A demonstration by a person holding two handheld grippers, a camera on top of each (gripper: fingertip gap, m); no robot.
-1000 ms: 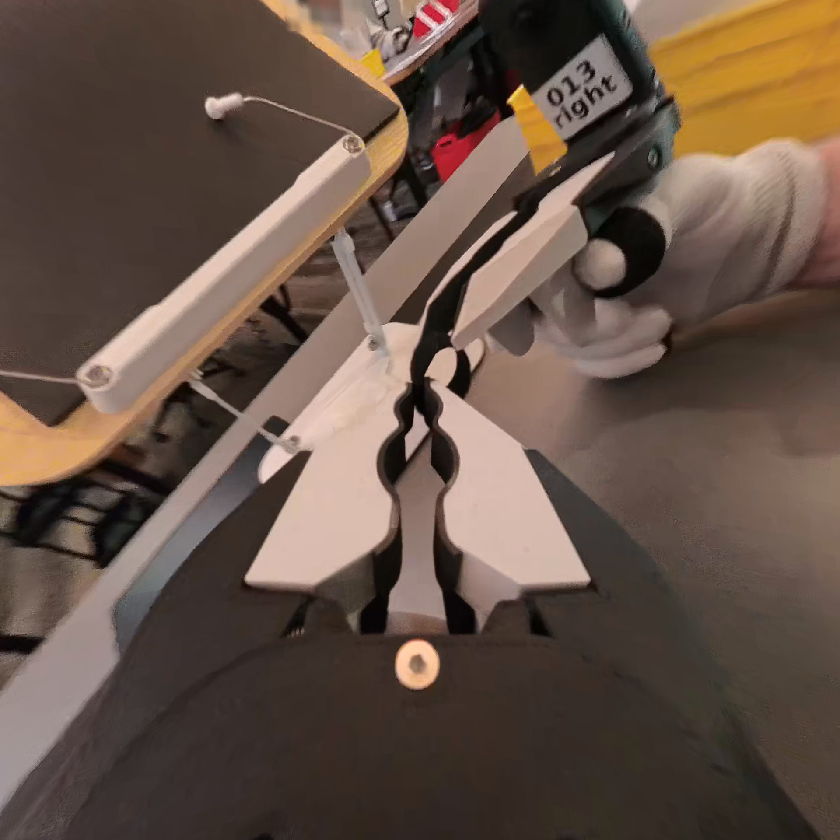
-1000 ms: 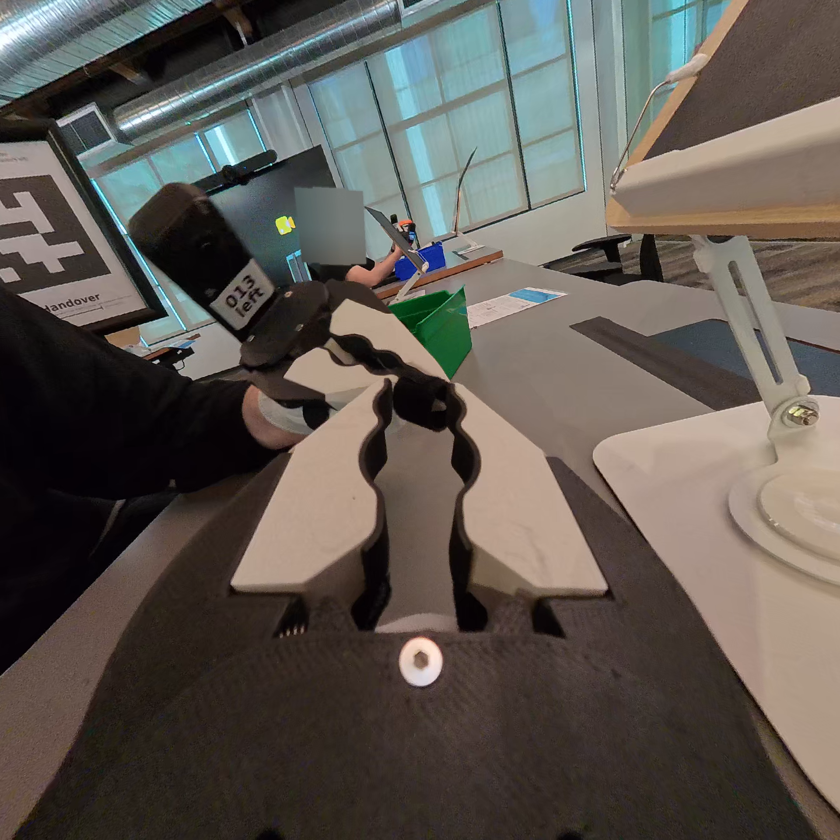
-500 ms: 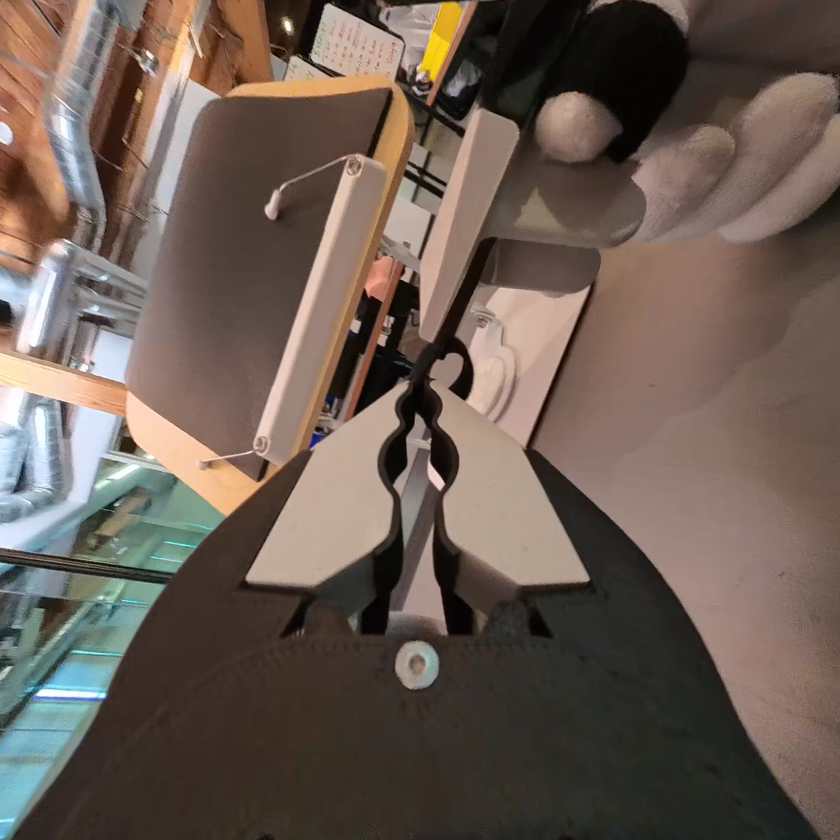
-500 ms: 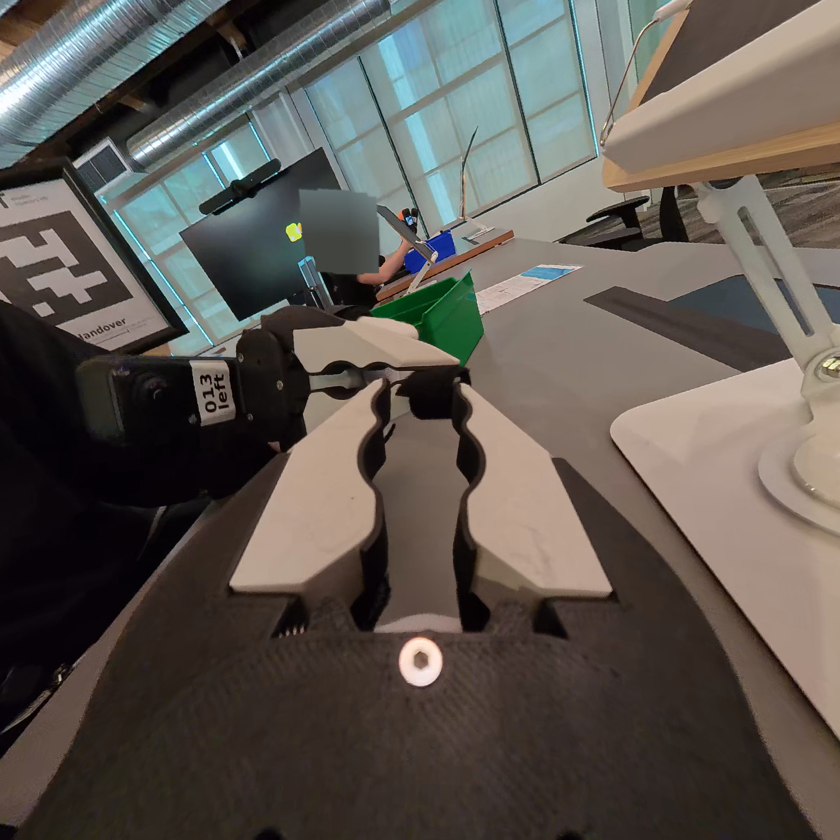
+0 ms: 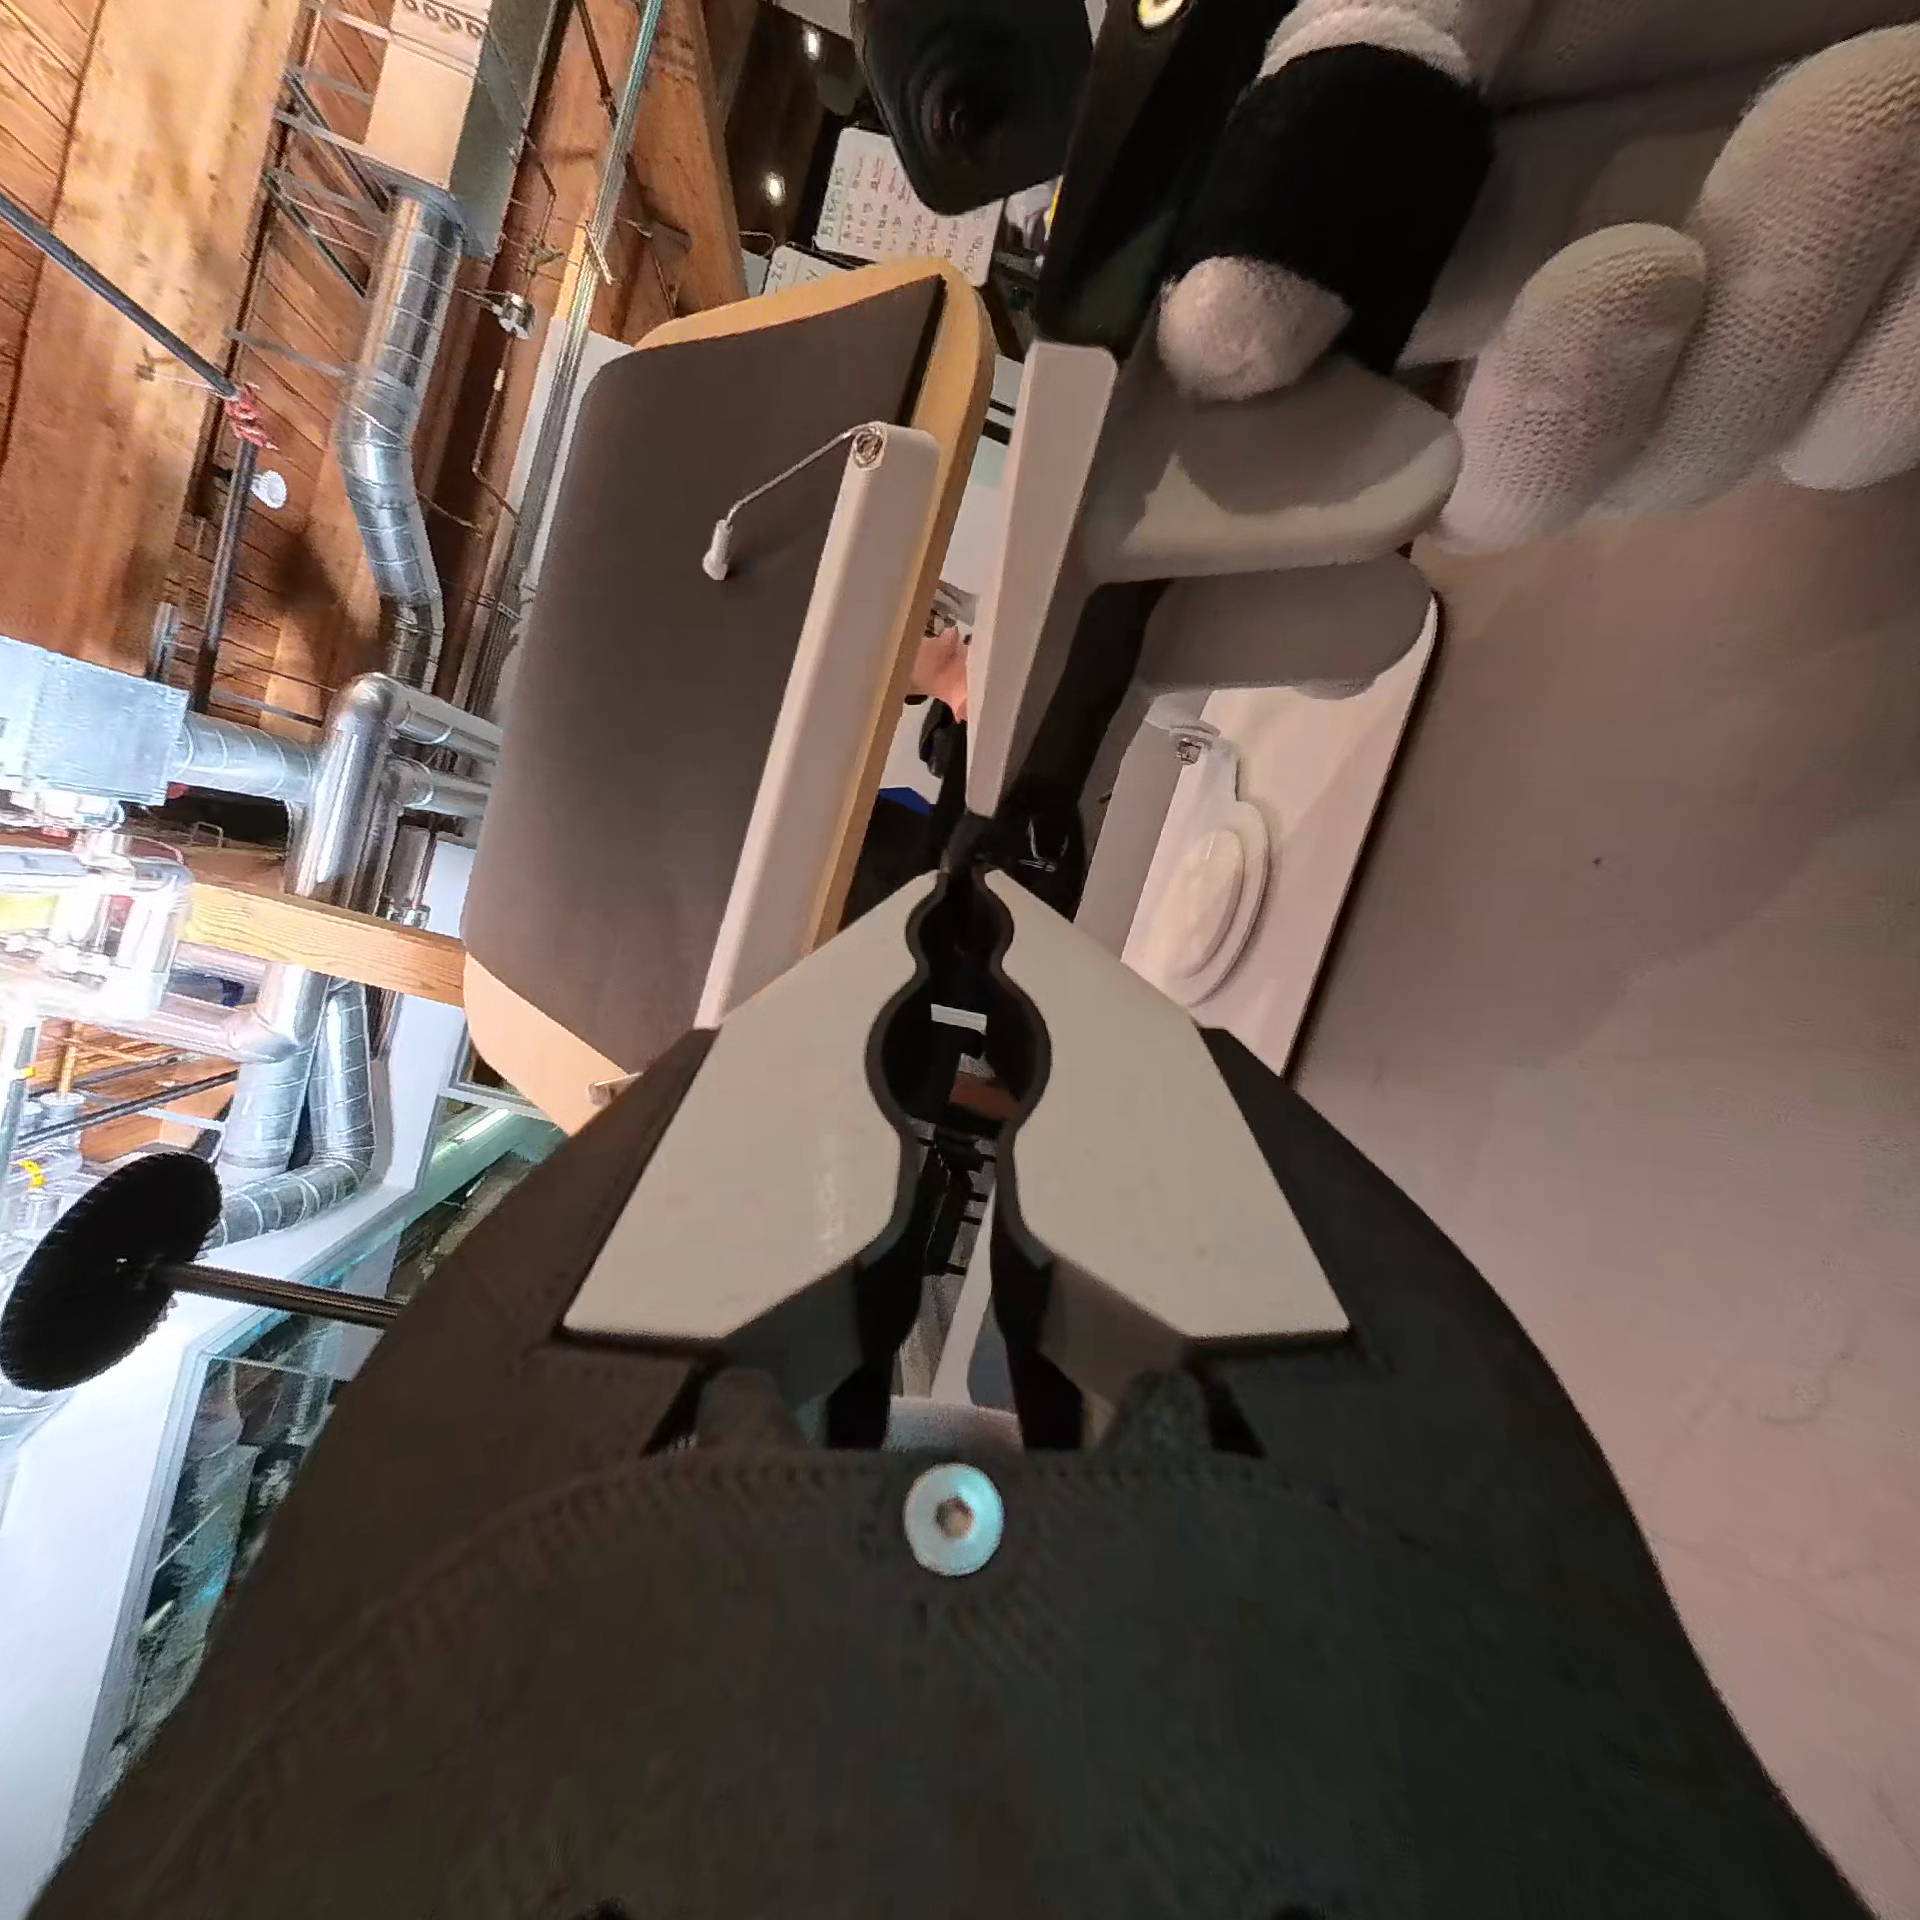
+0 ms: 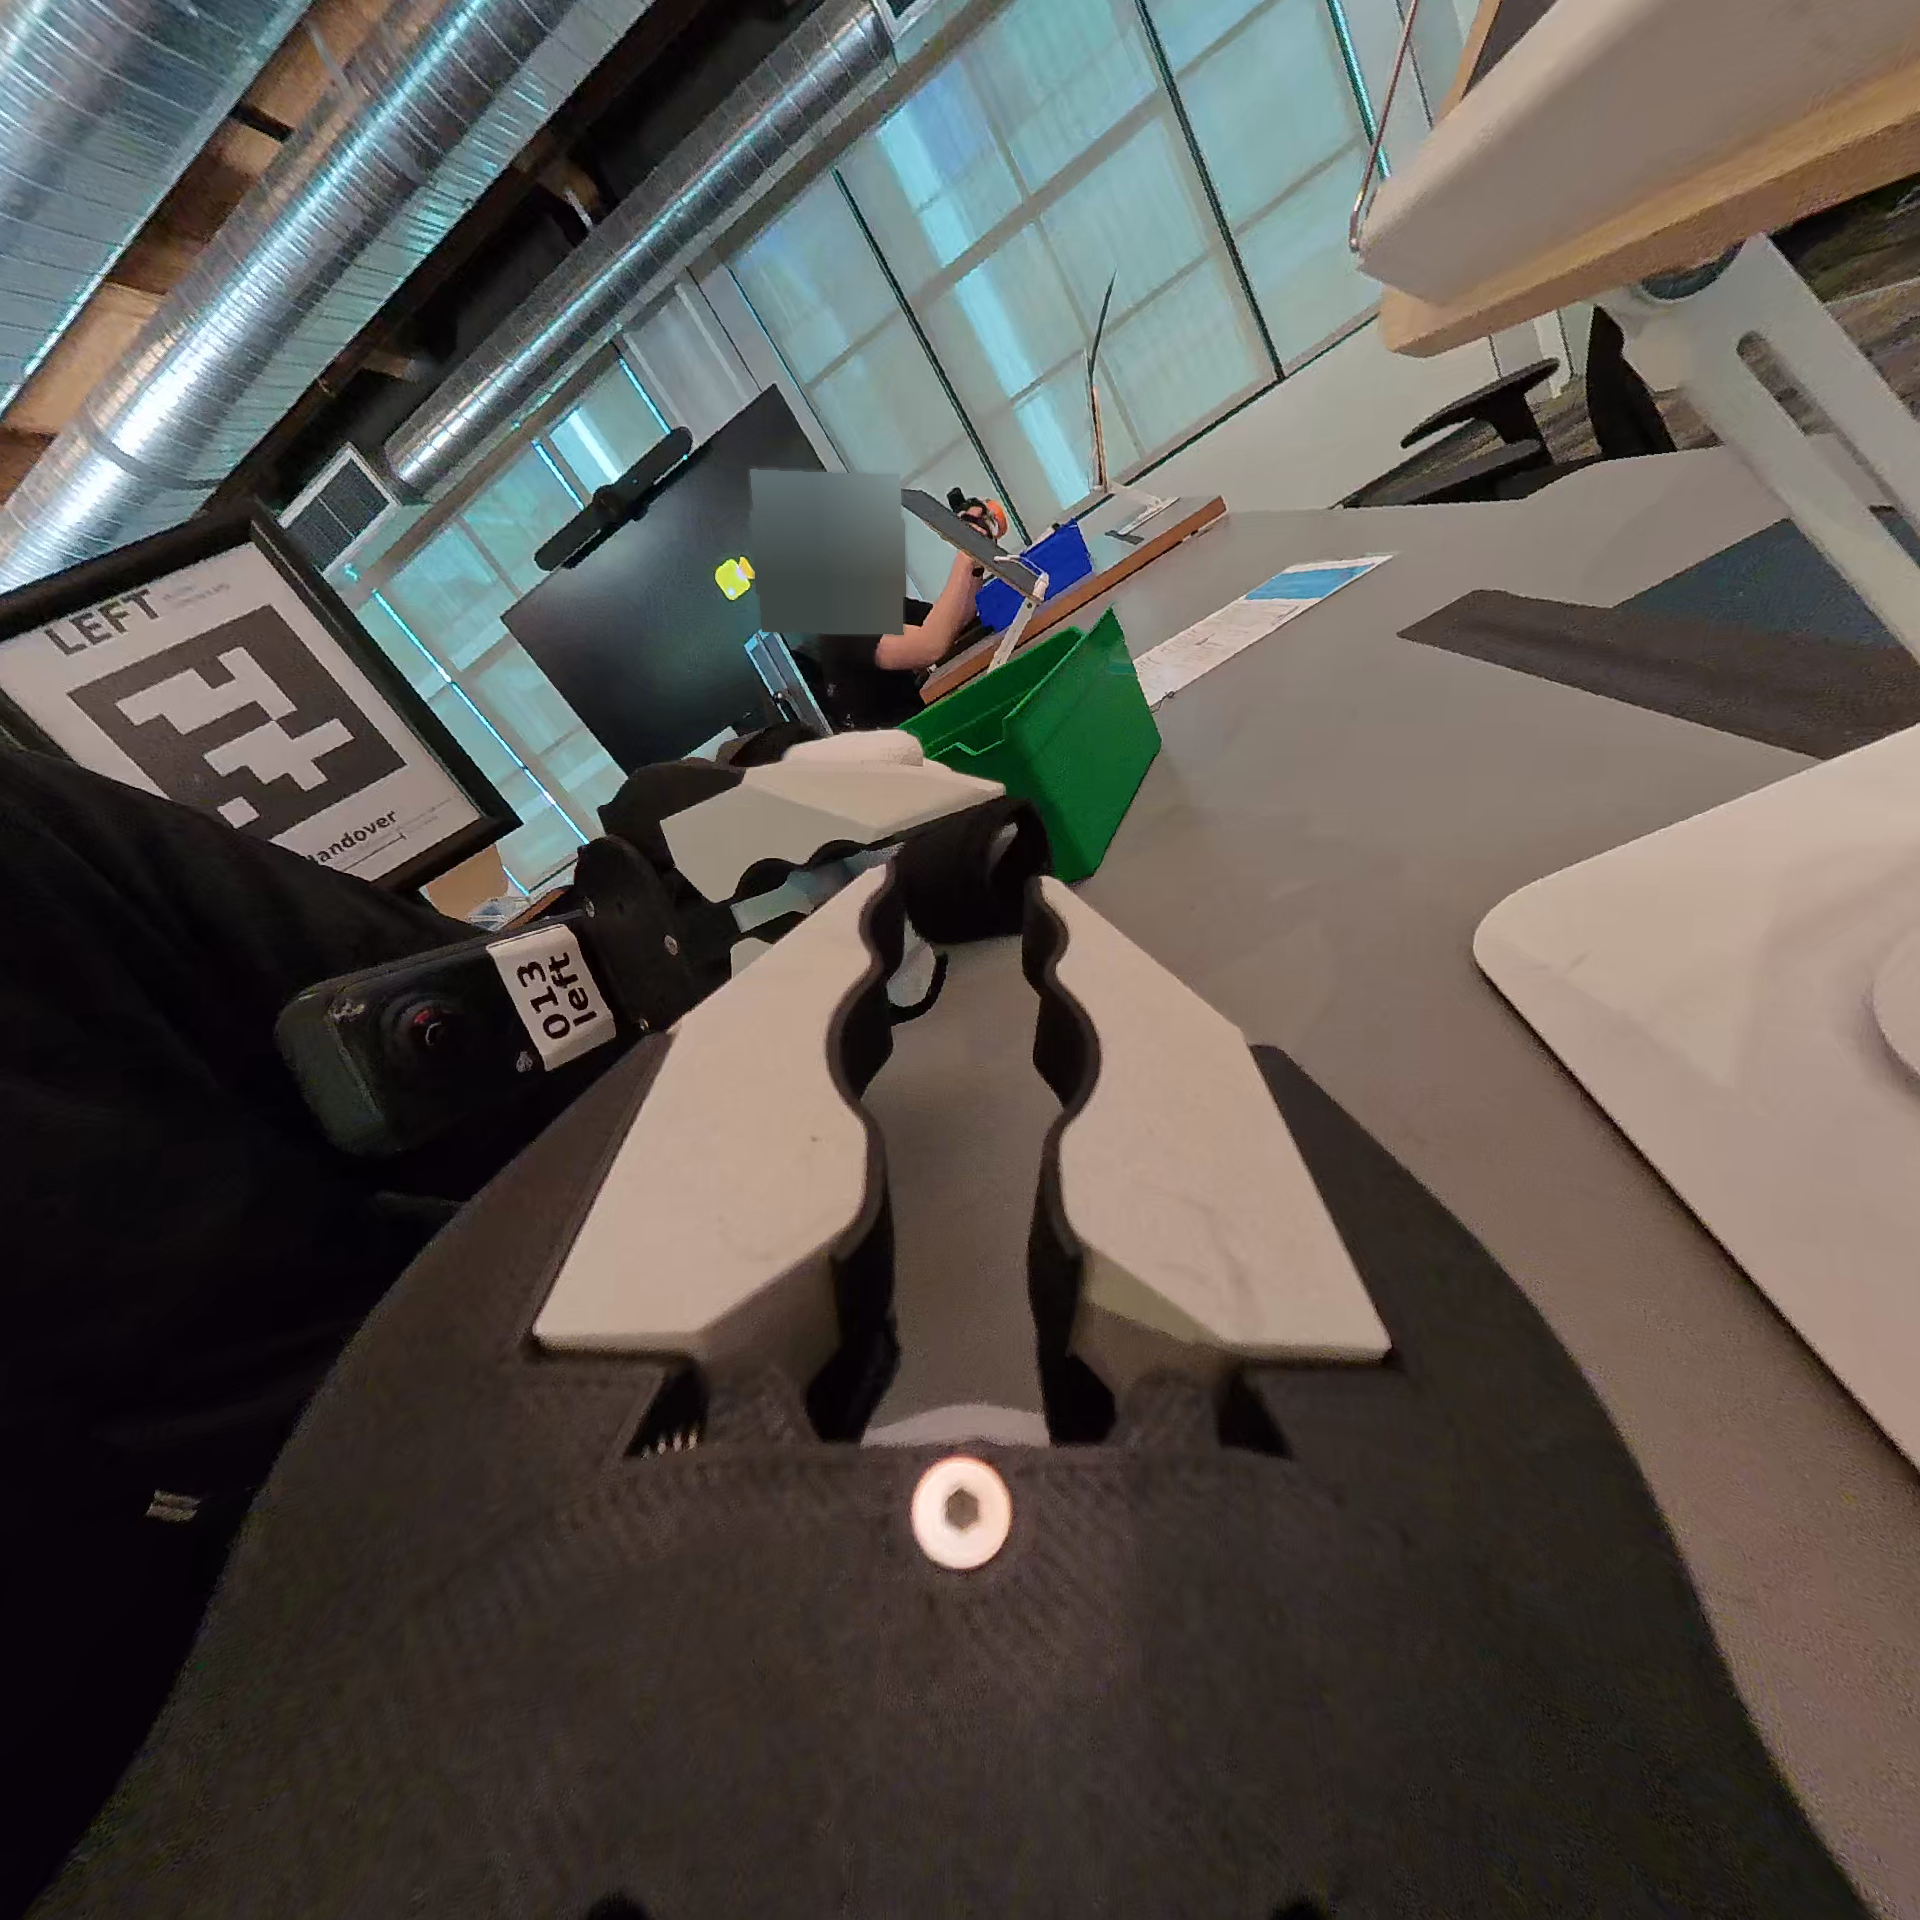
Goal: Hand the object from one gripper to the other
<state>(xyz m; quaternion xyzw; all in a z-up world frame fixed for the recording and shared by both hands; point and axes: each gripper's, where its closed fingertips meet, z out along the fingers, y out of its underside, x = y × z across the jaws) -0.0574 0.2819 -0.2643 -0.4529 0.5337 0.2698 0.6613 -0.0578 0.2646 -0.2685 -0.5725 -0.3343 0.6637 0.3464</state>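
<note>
The left gripper's fingers are pressed together at the tips, pinching a small black object. The right gripper's spread fingers flank it above the grey desk; its long axis is indiscernible. A green bin stands behind, below windows and ceiling ducts.
</note>
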